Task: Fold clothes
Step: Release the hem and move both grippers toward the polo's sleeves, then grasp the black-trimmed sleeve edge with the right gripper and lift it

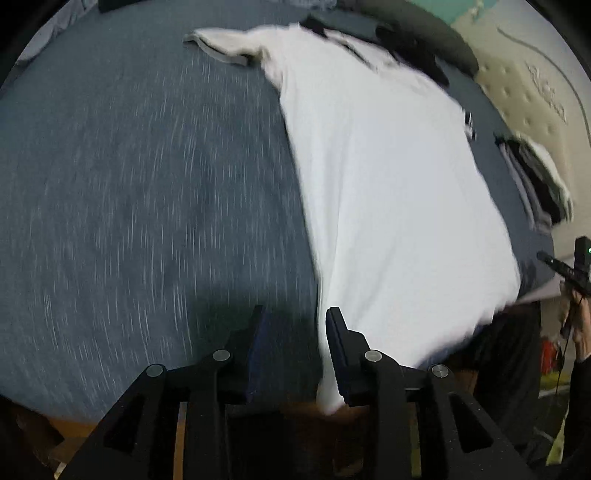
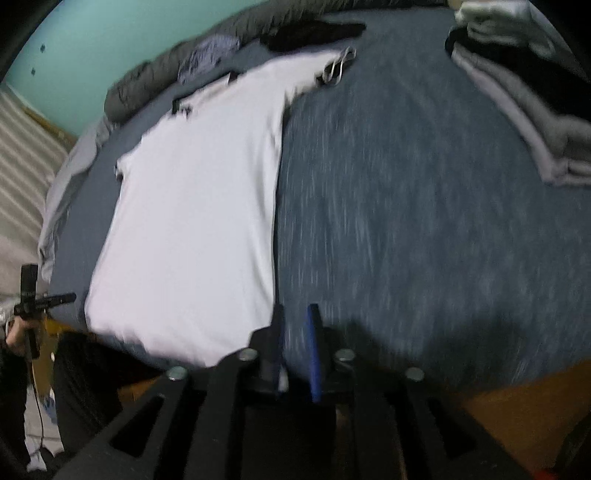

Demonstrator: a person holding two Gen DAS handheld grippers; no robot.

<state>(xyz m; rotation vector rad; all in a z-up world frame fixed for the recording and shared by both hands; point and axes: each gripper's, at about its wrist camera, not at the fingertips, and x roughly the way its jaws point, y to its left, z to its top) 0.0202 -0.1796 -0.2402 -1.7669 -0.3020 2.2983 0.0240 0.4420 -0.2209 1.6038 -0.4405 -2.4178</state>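
A white T-shirt lies spread flat on the blue-grey bed sheet, collar at the far end and hem at the near edge. My left gripper hangs open over the shirt's near left corner. The hem edge runs along the inside of its right finger, and no pad presses on it. In the right wrist view the same T-shirt lies to the left. My right gripper stands open just past its near right corner, with a narrow gap and bed sheet showing between the fingers. Both views are blurred.
A stack of folded clothes sits on the bed's right side. Dark garments and a grey rolled duvet lie at the head. A hand holds the other black tool at the right edge. The wooden bed frame lies below.
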